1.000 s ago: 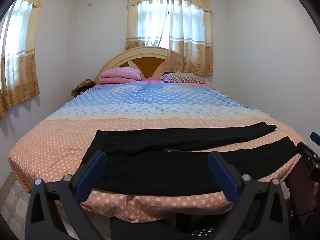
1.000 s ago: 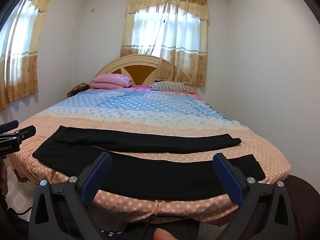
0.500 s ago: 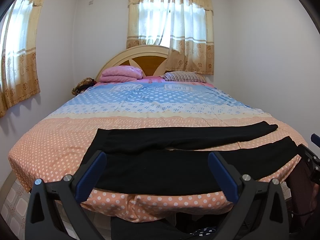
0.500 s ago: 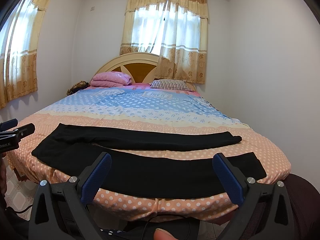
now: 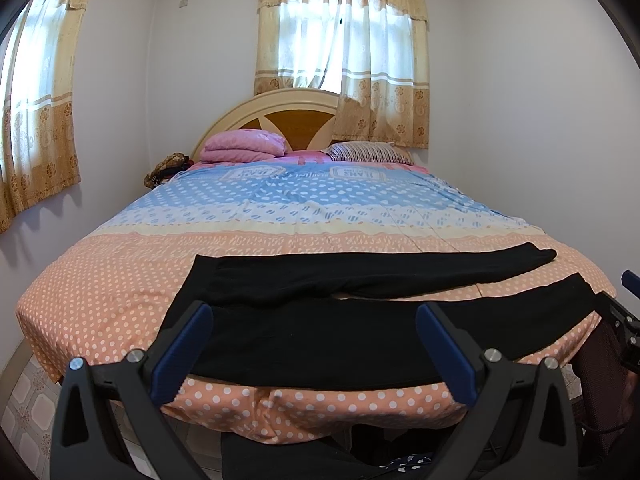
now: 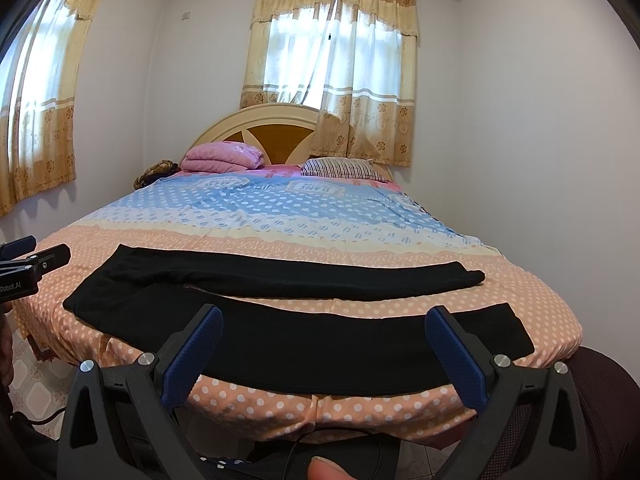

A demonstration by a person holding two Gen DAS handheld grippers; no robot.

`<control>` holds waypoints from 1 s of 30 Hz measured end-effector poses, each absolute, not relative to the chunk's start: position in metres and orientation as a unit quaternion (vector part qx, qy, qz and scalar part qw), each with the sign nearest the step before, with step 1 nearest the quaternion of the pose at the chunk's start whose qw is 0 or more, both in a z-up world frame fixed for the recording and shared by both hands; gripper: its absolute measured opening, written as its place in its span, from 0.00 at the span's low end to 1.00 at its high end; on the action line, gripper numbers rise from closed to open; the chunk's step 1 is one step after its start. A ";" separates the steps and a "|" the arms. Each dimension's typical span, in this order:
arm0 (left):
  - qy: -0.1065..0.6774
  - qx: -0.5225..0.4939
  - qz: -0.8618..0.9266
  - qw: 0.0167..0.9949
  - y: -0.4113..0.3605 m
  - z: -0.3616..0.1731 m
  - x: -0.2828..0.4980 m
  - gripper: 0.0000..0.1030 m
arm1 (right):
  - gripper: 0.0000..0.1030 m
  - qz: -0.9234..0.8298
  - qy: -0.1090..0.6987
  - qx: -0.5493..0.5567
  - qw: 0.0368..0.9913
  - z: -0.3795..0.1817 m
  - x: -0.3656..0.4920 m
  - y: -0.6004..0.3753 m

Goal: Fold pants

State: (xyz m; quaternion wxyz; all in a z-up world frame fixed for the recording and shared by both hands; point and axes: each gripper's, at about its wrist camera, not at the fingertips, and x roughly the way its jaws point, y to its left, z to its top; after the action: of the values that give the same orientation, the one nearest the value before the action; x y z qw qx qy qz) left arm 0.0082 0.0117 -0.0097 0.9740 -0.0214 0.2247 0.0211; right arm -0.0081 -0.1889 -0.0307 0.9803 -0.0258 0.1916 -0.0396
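Observation:
Black pants [image 5: 320, 320] lie flat across the foot of the bed, waist to the left, the two legs spread apart toward the right; they also show in the right wrist view [image 6: 304, 328]. My left gripper [image 5: 314, 348] is open and empty, held in front of the bed's near edge, short of the waist end. My right gripper [image 6: 324, 354] is open and empty, in front of the near leg. The left gripper shows at the left edge of the right wrist view [image 6: 28, 268]; the right gripper shows at the right edge of the left wrist view [image 5: 628, 316].
The bed [image 5: 120, 280] has a polka-dot peach and blue cover. A folded pink blanket [image 5: 244, 146] and a striped pillow [image 5: 368, 152] lie at the headboard. Walls stand close on the left and right. Tiled floor [image 5: 28, 392] shows at lower left.
Both views have risen and tilted slightly; the pants sit a little lower in the frames. Both grippers stay open. The pants have not moved.

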 end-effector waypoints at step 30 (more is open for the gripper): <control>0.226 -0.021 0.022 0.974 0.011 -0.010 0.009 1.00 | 0.99 -0.045 0.194 -0.026 0.980 -0.032 -0.007 -0.187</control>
State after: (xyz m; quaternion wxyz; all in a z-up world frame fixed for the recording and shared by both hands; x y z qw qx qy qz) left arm 0.0088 0.0109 -0.0097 0.9737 -0.0212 0.2258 0.0219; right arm -0.0070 -0.1869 -0.0318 0.9795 -0.0262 0.1944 -0.0448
